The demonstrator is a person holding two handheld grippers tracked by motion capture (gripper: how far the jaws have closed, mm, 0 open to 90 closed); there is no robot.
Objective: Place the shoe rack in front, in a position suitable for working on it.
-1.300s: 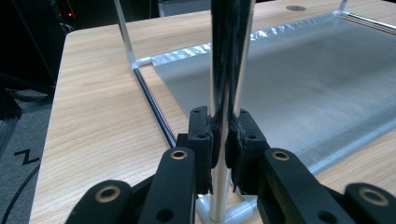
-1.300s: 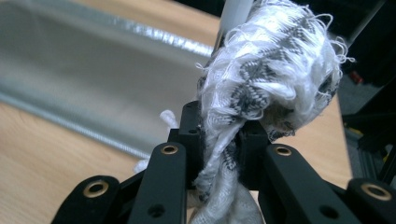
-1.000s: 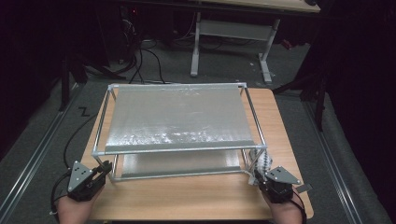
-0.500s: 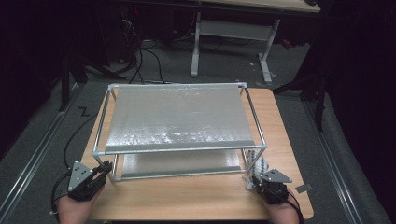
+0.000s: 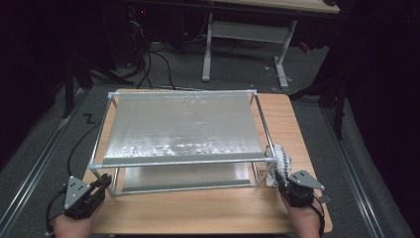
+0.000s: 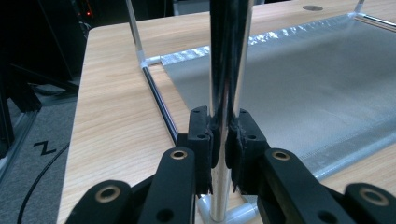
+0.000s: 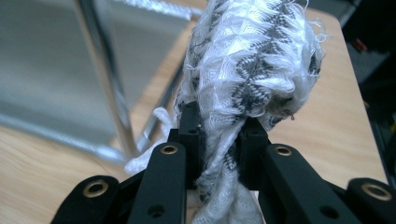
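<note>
Left gripper [image 5: 105, 182]: I've got it clamped tight on the near-left upright post [image 6: 227, 70] of the metal rack [image 5: 183, 161], just above the white corner joint.
Right gripper [image 5: 278, 177]: I'm pinching a bunched white-and-black cloth [image 7: 247, 70], jaws pressed into the fabric.
Cloth position: it's at the rack's near-right corner, right beside the leg, over the wooden table [image 5: 208, 210].
Rack: two silver mesh shelves, standing square on the table.
Hands: both at the near edge, one at each front corner.

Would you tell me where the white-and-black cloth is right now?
The cloth is clamped in the right gripper, beside the rack's near right corner on the table.
</note>
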